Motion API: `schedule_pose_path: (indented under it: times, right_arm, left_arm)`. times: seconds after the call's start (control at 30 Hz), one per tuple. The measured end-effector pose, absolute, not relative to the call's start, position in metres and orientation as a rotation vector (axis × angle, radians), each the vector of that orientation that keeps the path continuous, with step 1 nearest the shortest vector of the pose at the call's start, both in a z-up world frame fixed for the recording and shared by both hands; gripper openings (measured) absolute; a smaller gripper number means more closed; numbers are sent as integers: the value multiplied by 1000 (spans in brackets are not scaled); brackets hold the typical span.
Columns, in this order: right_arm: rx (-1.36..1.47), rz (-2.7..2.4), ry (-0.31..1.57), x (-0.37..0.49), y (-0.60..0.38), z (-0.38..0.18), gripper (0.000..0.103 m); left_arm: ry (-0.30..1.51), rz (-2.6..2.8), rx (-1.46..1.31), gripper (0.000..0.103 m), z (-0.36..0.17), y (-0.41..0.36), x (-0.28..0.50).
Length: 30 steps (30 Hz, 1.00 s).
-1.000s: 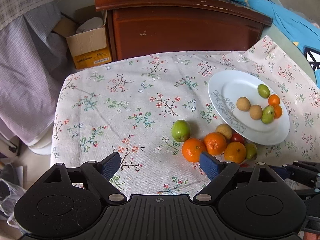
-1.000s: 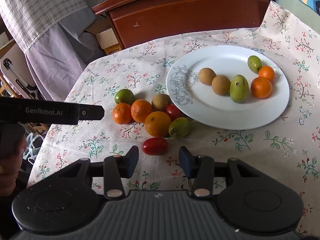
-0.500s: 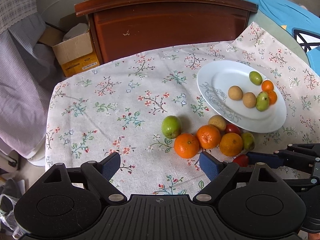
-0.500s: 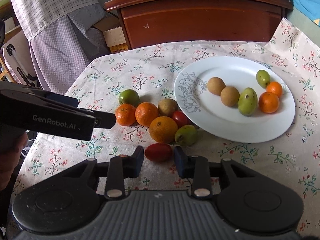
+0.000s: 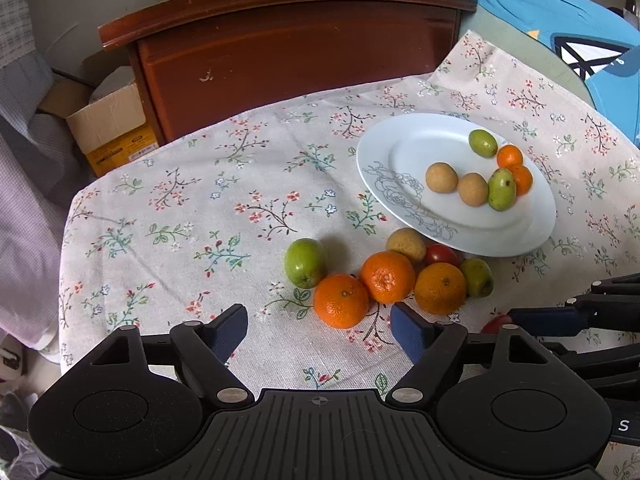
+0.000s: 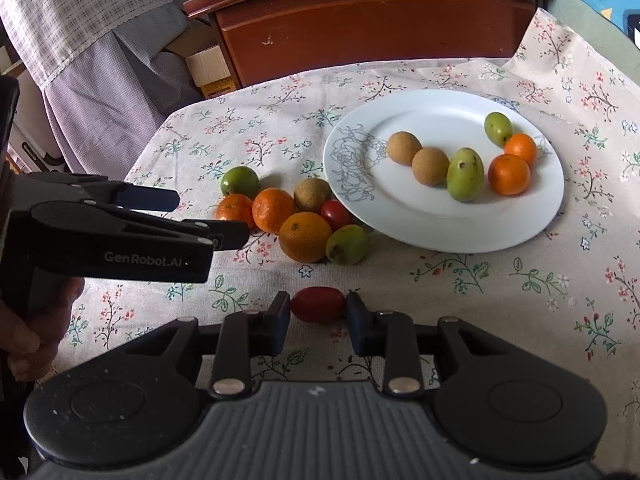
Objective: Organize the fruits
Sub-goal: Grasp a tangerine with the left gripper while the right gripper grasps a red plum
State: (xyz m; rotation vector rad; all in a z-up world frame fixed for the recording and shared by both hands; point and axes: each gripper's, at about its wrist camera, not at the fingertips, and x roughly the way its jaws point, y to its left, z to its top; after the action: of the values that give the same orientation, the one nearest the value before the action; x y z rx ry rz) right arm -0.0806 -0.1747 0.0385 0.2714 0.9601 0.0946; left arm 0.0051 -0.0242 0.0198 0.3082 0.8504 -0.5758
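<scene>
My right gripper [image 6: 318, 310] is shut on a red cherry tomato [image 6: 318, 304] that rests on the floral tablecloth. A white plate [image 6: 532, 224] to the right holds several fruits: brown, green and orange ones. Left of the plate lies a cluster: three oranges, one of them [image 6: 305, 237] nearest, a green fruit [image 6: 240, 181], a brown fruit [image 6: 312, 194], a red tomato [image 6: 335, 214], a green one [image 6: 347, 244]. My left gripper [image 5: 320, 328] is open and empty, just short of an orange [image 5: 341, 301]. The plate [image 5: 384, 184] also shows in the left wrist view.
A dark wooden cabinet [image 5: 296, 60] stands behind the table. A cardboard box [image 5: 112, 132] sits on the floor at the back left. Checked cloth [image 6: 80, 20] hangs at the left. The table's left edge [image 5: 66, 240] drops off.
My right gripper has moved forward and closed on the red cherry tomato. My left gripper has moved forward and right, closer to the oranges, still open.
</scene>
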Motion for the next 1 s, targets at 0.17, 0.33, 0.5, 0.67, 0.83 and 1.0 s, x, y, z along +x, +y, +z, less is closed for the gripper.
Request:
schedule_pose_path:
  times: [0.17, 0.33, 0.5, 0.67, 0.83, 1.0]
  right_arm:
    - [301, 85, 970, -80, -179, 38, 31]
    - [314, 81, 973, -79, -181, 38, 31]
    - [328, 78, 975, -79, -182, 38, 31]
    - [327, 79, 975, -79, -182, 38, 31]
    - [325, 78, 974, -80, -182, 38, 31]
    - [334, 81, 974, -79, -182, 38, 31]
  left_arm:
    - [868, -588, 304, 57, 11, -27, 11]
    - [865, -595, 302, 49, 8, -29, 13]
    - [858, -590, 302, 49, 8, -31, 14]
    - [841, -618, 319, 36, 9, -35, 10]
    - [837, -620, 323, 30, 9, -37, 8]
    - [852, -606, 303, 29, 13, -32, 7]
